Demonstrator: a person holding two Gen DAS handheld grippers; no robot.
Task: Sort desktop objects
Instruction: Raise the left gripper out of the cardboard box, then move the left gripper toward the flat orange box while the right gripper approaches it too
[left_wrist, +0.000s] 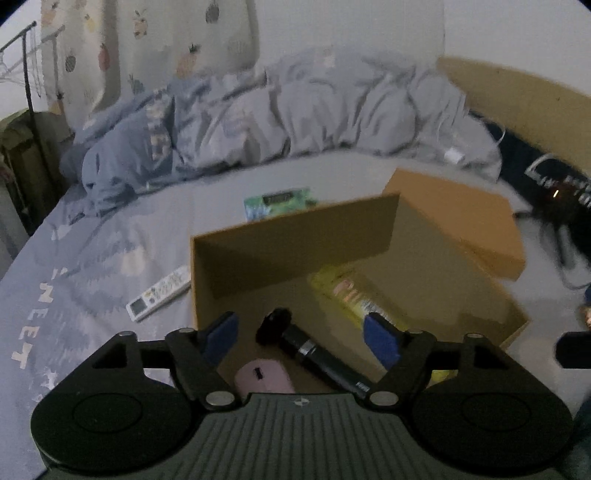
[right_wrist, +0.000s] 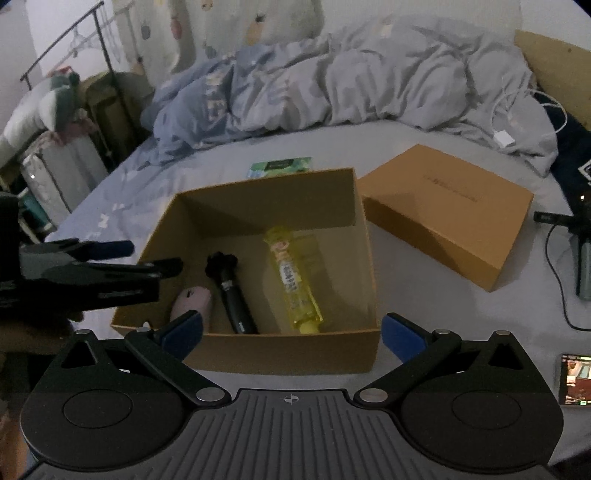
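Note:
An open brown cardboard box (right_wrist: 280, 354) sits on the bed. Inside lie a pink mouse (right_wrist: 192, 301), a black cylindrical stick (right_wrist: 231, 291) and a yellow packet (right_wrist: 295, 277). In the left wrist view the box (left_wrist: 295, 236) holds the same mouse (left_wrist: 264, 376), stick (left_wrist: 314, 350) and packet (left_wrist: 351, 291). My left gripper (left_wrist: 299, 338) is open and empty above the box's near-left part; it also shows in the right wrist view (right_wrist: 147, 258). My right gripper (right_wrist: 291, 332) is open and empty at the box's near wall.
The box lid (right_wrist: 447, 210) lies right of the box. A white remote (left_wrist: 159, 293) lies left of it, a green packet (right_wrist: 280, 166) behind it. A crumpled duvet (right_wrist: 332, 81) fills the far bed. A phone (right_wrist: 574, 378) and cables (right_wrist: 561, 291) lie at right.

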